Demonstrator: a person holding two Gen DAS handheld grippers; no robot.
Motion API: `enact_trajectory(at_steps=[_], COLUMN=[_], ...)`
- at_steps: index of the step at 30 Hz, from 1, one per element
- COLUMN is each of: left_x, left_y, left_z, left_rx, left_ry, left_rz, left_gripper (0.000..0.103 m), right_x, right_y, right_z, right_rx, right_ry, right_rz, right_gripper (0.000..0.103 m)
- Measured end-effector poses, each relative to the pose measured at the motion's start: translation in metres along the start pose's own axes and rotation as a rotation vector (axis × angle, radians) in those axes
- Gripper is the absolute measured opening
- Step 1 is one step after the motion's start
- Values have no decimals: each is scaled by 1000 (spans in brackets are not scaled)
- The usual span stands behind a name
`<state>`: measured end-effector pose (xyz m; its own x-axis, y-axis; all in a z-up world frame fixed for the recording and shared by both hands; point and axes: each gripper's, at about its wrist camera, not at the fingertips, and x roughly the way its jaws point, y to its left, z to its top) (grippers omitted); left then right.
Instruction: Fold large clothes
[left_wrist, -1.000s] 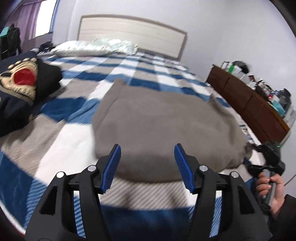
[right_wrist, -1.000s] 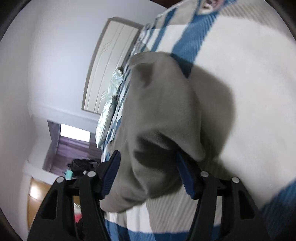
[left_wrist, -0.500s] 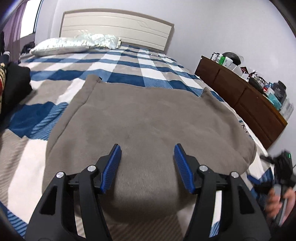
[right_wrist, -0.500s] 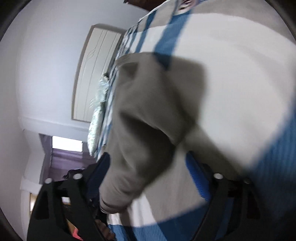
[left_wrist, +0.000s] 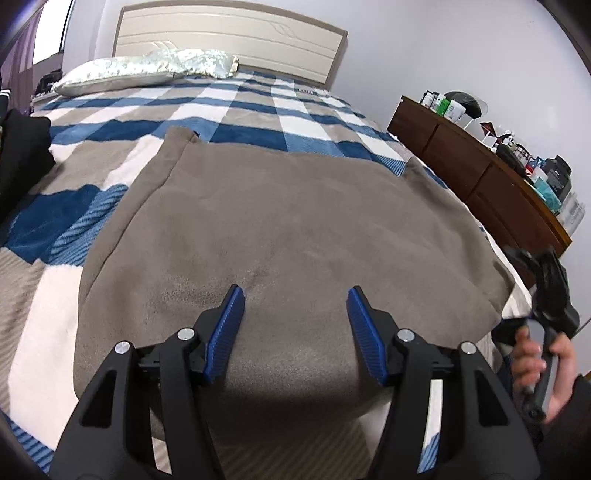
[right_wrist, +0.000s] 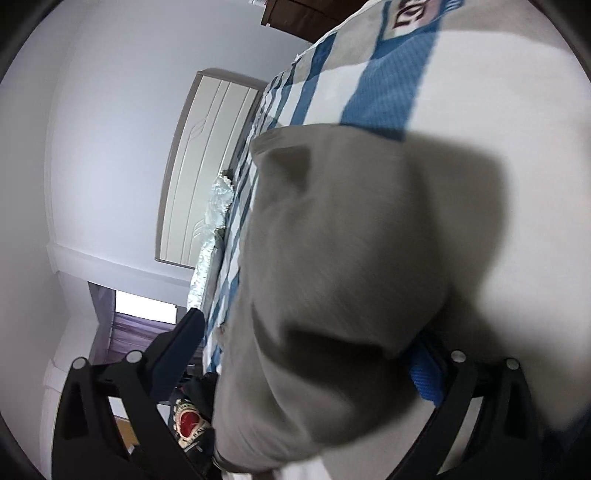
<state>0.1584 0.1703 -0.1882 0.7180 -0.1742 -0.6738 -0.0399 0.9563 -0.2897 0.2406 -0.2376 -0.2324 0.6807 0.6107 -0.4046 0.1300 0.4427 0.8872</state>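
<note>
bedroom walls are plain white, and a wide bed with a blue, white and grey checked blanket (left_wrist: 110, 206) fills most of both views, a pale wooden headboard (left_wrist: 229, 37) behind it and a dark wooden dresser (left_wrist: 480, 173) along its right side. a large taupe fleece garment (left_wrist: 288, 229) lies spread flat across the middle of the bed, its near edge by the person.

the left hand-held gripper (left_wrist: 293, 325) hovers over that near edge with its blue pads (left_wrist: 227, 332) spread apart and nothing between them. the right hand-held gripper (right_wrist: 306, 369), seen in the left view in a hand (left_wrist: 535, 365) by the bed's right side, has just been opening its jaws. a bunched corner of the garment sits between them, and the pads look clear of it, so i judge it let go.

to do this step well, i would let that right corner settle flat before moving on, then take the near edge at two matching points, pinching all layers. lift both sides evenly so the fold lands square. soft fleece sags, so keep it taut.
</note>
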Motion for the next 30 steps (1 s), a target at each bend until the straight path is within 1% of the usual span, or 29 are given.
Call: enact_trajectory(at_steps=[2,4,5,6,8,10,11,12,13,15,17,18,20,22,23,25,27,30], left_x=[3,5,6,7,9,10,9,9,8,8,8,8,6,6,6,5,4,3], left_y=[1,2,2,3,6,7,7,8,10,15,19,21,28,33,36,39,40,43], left_z=[0,1,1,1,1,1,0,0,0,0,-2,-3,-5,-6,-6,-8,-10,-10], left_rx=[-1,-8,-10,-12,-24,-28,-29,-33,-41,-65,-83,-90,-121,-142,-151,-163,-170,-192], left_ry=[29,41,48,56,67,73,75,76,79,94,117,126,142,155,161,165,174,189], left_rz=[-1,-5,-8,-10,-16,-19,-21,-21,-22,-27,-32,-31,-45,-57,-62,-68,-69,-79], left_gripper=[59,59,59,59,59,58,58,57,53,47,35,32,21,15,13,11,10,9], right_x=[15,31,37,41,48,49,51,49,51,53,53,54,54,53,52,55,52,65], right_y=[5,16,22,24,33,39,42,44,49,61,81,91,119,143,154,188,206,246], right_z=[3,1,-2,-2,-1,3,7,9,11,13,13,12,6,0,-4,-16,-30,-57], right_rx=[-15,-56,-67,-64,-60,-38,-38,-53,-80,-126,-193,-224,-322,-398,-434,-531,-608,-734], right_ry=[11,42,61,78,86,67,62,57,52,55,56,56,51,53,51,64,86,138], right_rz=[-8,-49,-37,-33,-62,-92,-139,-159,-190,-240,-275,-281,-287,-264,-268,-246,-222,-200], right_gripper=[99,99,99,99,97,79,54,45,43,35,31,30,30,30,30,30,29,28])
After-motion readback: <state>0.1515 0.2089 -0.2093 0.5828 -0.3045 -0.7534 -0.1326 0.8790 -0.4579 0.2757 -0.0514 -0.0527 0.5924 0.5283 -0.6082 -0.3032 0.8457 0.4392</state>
